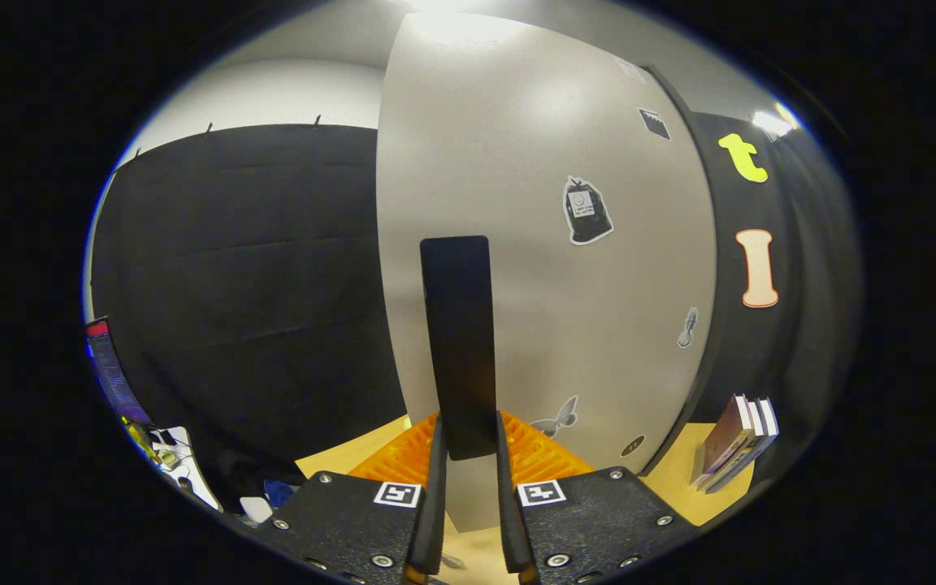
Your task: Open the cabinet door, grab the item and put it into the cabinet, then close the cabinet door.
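We've got the claw clenched on a flat black slab, both fingers pressing its lower end from either side. The slab stands upright between them and reaches up toward 12 o'clock, tall and narrow, plain dark face with rounded top corners, no markings we can make out. Its bottom edge sits just above the gap between the fingers.

Right behind it is the cabinet, a big pale panel that looks closed from here, though we can't tell for sure. Its left edge runs top to bottom at about 11 o'clock of the slab, with open room and dark cloth wall off to the left of it. Its right edge curves down at 3 o'clock, where a dark side strip meets it. A few stickers are scattered over the panel at 1 to 4 o'clock.

Down low, an orange ribbed rack lies on the yellowish desk just beyond the fingers, tucked against the cabinet foot. At 4 o'clock some books lean together on the desk, well apart from the claw. At 8 o'clock there's a screen and some clutter past the desk edge.
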Motion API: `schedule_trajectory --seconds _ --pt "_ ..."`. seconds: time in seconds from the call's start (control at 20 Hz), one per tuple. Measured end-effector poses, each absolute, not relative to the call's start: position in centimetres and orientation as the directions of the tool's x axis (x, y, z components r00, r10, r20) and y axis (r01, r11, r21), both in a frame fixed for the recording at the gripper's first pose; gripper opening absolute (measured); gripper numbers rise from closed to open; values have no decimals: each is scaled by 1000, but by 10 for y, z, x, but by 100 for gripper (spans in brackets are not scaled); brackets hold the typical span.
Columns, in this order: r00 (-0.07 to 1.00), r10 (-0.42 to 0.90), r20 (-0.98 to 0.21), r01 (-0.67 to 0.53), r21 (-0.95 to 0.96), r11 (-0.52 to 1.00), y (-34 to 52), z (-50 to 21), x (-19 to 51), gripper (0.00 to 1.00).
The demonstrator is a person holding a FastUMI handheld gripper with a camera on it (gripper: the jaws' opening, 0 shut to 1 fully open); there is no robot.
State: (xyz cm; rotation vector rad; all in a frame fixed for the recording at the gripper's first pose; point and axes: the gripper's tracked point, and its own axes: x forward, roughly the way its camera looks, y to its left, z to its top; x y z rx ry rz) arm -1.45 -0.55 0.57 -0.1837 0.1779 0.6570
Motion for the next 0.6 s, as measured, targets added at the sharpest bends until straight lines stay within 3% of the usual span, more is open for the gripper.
schedule_trajectory --seconds 0.25,0.6 --pt "729 640 -242 -674 -95 732 -52 13 -38 29" --pt "775 593 -217 -619 -76 781 -119 11 -52 28"
